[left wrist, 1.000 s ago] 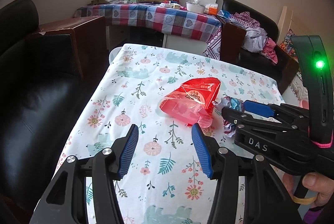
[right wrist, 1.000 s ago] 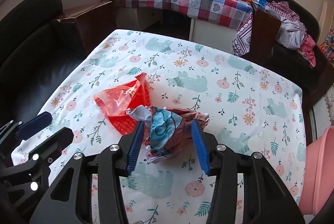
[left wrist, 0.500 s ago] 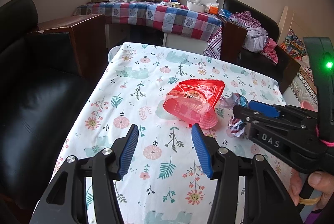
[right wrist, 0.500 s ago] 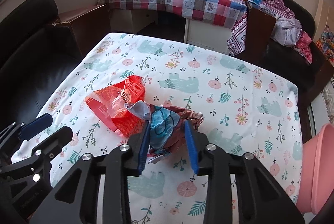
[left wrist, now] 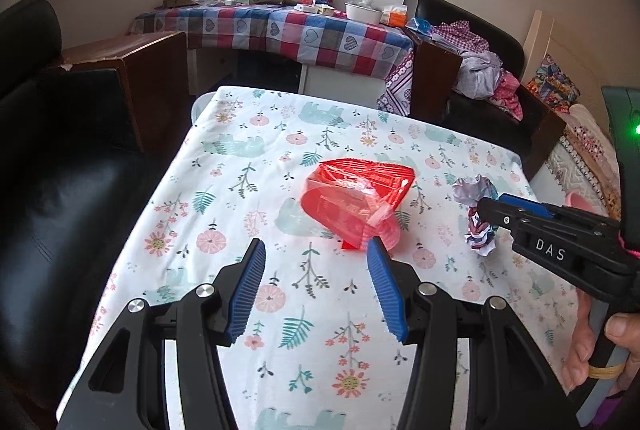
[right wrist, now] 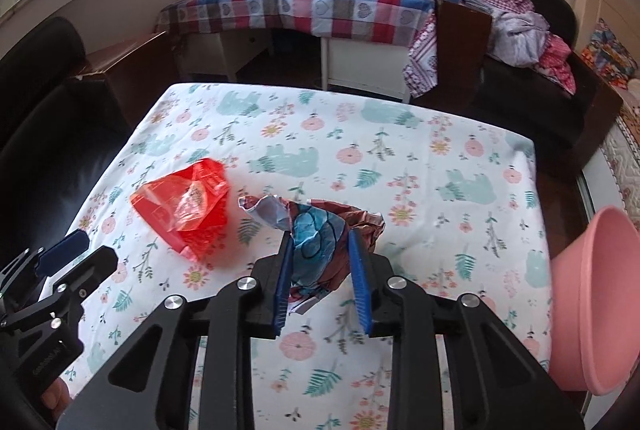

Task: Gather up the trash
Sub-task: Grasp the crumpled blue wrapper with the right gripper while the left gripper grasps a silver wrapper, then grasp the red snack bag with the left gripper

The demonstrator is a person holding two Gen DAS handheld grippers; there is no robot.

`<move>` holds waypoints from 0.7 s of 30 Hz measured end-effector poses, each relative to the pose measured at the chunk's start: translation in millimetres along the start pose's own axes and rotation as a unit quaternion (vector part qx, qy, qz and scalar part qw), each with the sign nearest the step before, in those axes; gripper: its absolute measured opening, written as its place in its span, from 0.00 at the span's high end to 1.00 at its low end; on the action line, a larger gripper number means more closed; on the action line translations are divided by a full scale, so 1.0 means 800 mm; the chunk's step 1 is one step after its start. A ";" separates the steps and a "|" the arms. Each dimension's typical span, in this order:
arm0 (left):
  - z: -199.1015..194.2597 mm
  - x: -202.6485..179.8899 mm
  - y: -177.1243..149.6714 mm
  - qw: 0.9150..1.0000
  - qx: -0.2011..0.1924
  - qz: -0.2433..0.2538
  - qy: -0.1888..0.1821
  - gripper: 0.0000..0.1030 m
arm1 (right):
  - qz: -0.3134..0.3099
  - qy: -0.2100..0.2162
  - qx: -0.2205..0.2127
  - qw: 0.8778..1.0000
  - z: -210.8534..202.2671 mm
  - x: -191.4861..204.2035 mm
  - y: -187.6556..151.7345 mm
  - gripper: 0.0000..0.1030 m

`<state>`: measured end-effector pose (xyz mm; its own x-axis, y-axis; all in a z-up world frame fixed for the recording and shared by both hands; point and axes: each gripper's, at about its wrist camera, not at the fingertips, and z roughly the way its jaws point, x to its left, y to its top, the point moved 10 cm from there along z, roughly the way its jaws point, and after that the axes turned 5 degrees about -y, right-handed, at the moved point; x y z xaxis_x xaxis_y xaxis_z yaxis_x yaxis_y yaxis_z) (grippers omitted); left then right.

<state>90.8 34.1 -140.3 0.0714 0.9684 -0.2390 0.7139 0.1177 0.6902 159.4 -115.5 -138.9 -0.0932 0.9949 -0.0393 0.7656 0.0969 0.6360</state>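
A crumpled wrapper (right wrist: pixel 316 246), glossy and creased, printed in blue, brown and white, sits in the lower middle of the right wrist view, pinched between the ribbed blue pads (right wrist: pixel 282 282) of the right gripper (right wrist: pixel 320 250). Its jaws are closing, both pads pressing on the wrapper's sides, with a twisted white end sticking up to the left. In the left wrist view the same wrapper (left wrist: pixel 478 216) shows at the right edge of the frame, at the tip of the right gripper (left wrist: pixel 486 207).

To the wrapper's left lies a red plastic bag (right wrist: pixel 188 205), thin, translucent and puffed into a rough wedge, on a soft tablecloth (right wrist: pixel 400 157) printed with flowers, ferns and pale green bears. A smooth pink basin (right wrist: pixel 596 294) curves in at the right edge.

The left gripper (left wrist: pixel 316 254) hangs over the cloth at the lower centre of its own view, its jaws wide apart and holding nothing; the red plastic bag (left wrist: pixel 352 201) lies just beyond its right pad.
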 end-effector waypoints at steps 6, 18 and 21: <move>0.005 -0.015 0.013 0.999 -0.001 -0.031 -0.031 0.49 | 0.033 -0.032 -0.012 0.999 -0.009 -0.041 0.007 0.73; 0.051 -0.003 0.029 0.995 0.008 -0.094 0.011 0.49 | 0.053 -0.004 -0.008 0.999 -0.019 -0.057 -0.009 0.73; 0.059 0.009 0.033 0.992 0.011 -0.128 0.007 0.47 | 0.047 0.006 -0.007 0.999 -0.020 -0.051 -0.011 0.73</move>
<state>142.9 33.3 -156.3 -0.1240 0.9104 -0.3947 0.7231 0.3553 0.5924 146.2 -157.2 -130.7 -0.0285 0.9992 0.0295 0.7620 0.0026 0.6475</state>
